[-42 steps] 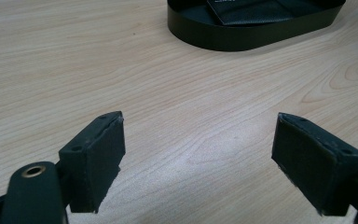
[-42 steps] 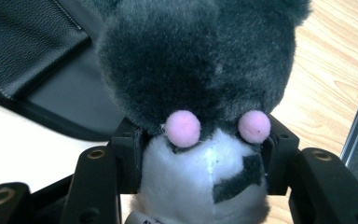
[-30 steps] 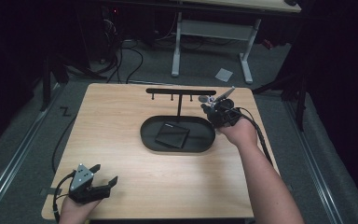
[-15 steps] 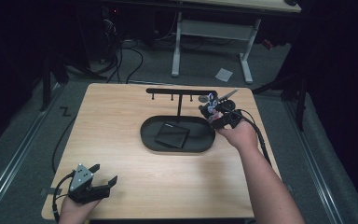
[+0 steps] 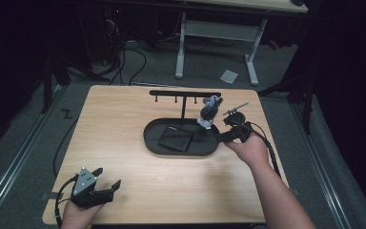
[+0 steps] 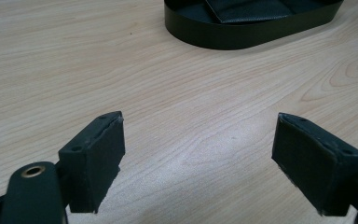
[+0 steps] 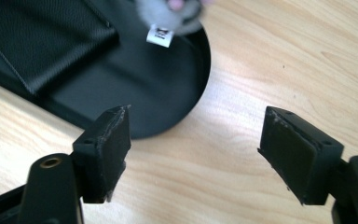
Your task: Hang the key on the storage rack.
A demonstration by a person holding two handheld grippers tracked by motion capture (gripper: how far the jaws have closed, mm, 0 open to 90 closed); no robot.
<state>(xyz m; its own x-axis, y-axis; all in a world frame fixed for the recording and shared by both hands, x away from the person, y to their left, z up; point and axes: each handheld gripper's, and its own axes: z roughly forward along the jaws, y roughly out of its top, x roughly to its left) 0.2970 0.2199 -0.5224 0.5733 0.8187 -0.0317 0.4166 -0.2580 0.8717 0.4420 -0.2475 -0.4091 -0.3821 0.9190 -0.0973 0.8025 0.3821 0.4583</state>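
- Two grippers are at work: the right gripper (image 5: 221, 136) sits just off the right end of the black oval tray (image 5: 152, 143), and the left gripper (image 5: 106, 187) rests at the near left corner of the tabletop (image 5: 119, 124), well apart from everything else.
- The right gripper's jaws have just been opening; in the right gripper view they stand apart with nothing between them, only bare wood and the tray's rounded end below.
- The left gripper's jaws are wide and empty too, pointing across the wood toward the tray (image 6: 242, 39).
- A small grey plush toy (image 5: 209, 111) with a white tag (image 7: 160, 36) hangs from the right side of the black hook rack (image 5: 184, 93), its lower end over the tray's right end, just beyond the right gripper.
- A flat black wallet-like piece (image 5: 176, 138) lies inside the tray.
- Risk, as I judge it: the toy's hold on its hook is too small to make out, so a brush from the retreating jaws or the trailing cable could swing it off into the tray.
- A knock against the tray's rim could also shift the tray and rack together, shaking the toy loose.
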